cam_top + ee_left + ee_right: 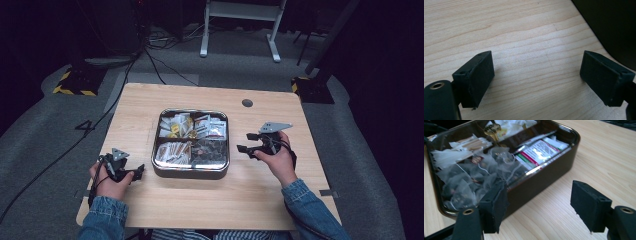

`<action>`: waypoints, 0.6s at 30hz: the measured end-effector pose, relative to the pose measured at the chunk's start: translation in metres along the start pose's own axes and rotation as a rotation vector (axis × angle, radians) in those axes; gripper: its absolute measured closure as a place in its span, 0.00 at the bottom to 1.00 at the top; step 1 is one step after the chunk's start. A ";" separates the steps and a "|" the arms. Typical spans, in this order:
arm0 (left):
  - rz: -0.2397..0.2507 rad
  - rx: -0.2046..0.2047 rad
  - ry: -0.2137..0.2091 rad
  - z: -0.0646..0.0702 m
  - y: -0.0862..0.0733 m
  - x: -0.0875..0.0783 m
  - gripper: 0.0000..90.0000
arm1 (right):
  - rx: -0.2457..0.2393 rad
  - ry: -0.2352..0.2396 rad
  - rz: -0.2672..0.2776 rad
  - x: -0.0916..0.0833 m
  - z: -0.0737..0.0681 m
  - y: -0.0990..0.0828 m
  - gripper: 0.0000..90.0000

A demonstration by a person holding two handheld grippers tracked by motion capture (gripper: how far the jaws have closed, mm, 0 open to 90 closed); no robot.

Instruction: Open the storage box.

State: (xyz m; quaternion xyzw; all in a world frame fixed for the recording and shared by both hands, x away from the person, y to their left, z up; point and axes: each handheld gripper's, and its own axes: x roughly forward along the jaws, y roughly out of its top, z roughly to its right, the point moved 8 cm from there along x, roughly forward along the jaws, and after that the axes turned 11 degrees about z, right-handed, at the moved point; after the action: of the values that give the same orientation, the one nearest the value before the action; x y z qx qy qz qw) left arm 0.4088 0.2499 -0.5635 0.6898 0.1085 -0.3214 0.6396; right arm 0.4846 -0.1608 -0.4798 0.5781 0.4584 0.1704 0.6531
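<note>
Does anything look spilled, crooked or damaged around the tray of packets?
Nothing stands out. The tray sits square on the table, its sachets and tea bags all inside their compartments. Left gripper and right gripper stand open and empty, clear of it.

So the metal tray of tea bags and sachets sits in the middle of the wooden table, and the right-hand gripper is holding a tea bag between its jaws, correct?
Not quite. The right gripper holds nothing: the right gripper view shows its jaws open with bare table between them. The tray does sit mid-table, filled with tea bags and sachets.
</note>
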 end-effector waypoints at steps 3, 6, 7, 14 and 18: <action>0.001 0.001 0.000 0.000 0.000 0.000 0.14 | -0.018 0.015 0.001 0.002 -0.006 0.006 0.34; 0.000 0.000 -0.002 0.001 -0.001 -0.001 0.14 | -0.027 0.034 -0.006 0.004 -0.013 0.008 0.35; 0.000 0.002 -0.001 0.000 0.000 -0.001 0.14 | -0.028 0.039 -0.007 0.005 -0.014 0.009 0.34; 0.001 0.003 -0.003 0.000 0.000 0.000 0.14 | -0.073 0.099 -0.023 0.025 -0.032 0.028 0.33; 0.001 0.003 -0.003 0.000 0.000 0.000 0.14 | -0.093 0.125 -0.027 0.038 -0.043 0.044 0.32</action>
State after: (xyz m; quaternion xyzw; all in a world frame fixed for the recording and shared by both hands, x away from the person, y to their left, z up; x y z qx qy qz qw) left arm 0.4082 0.2497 -0.5634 0.6903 0.1067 -0.3222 0.6389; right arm 0.4837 -0.0947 -0.4512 0.5294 0.4975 0.2183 0.6516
